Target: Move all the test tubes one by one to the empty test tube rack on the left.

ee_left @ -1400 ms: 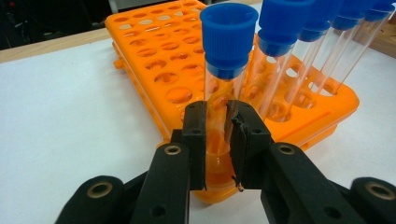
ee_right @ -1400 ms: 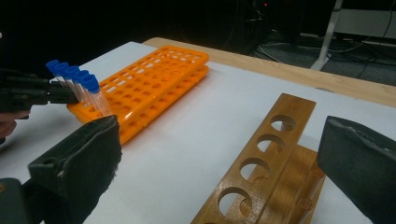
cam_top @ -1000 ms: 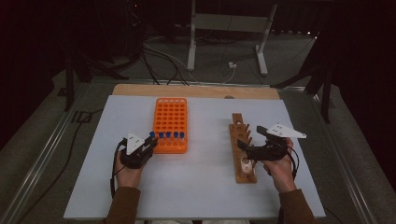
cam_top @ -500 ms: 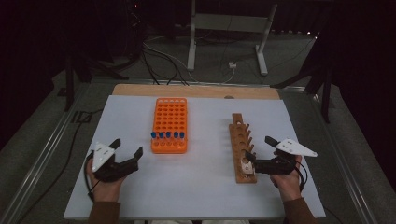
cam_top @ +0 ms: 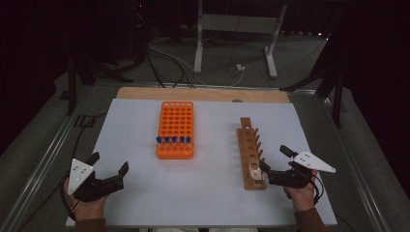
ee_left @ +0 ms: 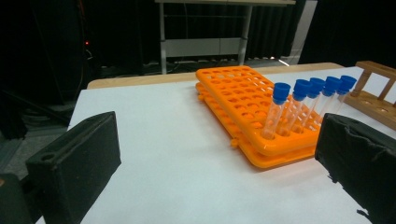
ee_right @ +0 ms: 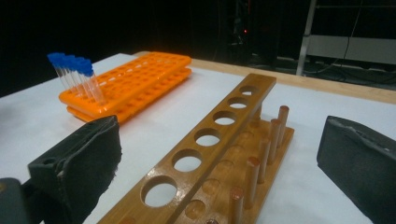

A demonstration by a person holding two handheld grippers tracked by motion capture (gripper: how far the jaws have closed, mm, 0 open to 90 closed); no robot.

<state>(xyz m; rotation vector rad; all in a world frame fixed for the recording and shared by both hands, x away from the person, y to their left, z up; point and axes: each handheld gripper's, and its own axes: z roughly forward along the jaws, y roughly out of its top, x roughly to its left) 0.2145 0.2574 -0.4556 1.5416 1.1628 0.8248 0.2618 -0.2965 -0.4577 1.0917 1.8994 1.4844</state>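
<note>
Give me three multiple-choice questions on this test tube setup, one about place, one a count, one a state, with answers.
1. Where do the blue-capped tubes stand?
A. wooden rack
B. orange rack
C. flat on the table

2. How many tubes are there?
A. three
B. five
C. eight

3. How do the left gripper jaws stand?
A. open, nothing between them
B. shut on a tube
C. shut on the rack

Answers:
1 B, the tubes sit upright in the orange rack; the wooden rack has bare holes.
2 B, the left gripper view shows five blue caps.
3 A, bare table shows between them.
</note>
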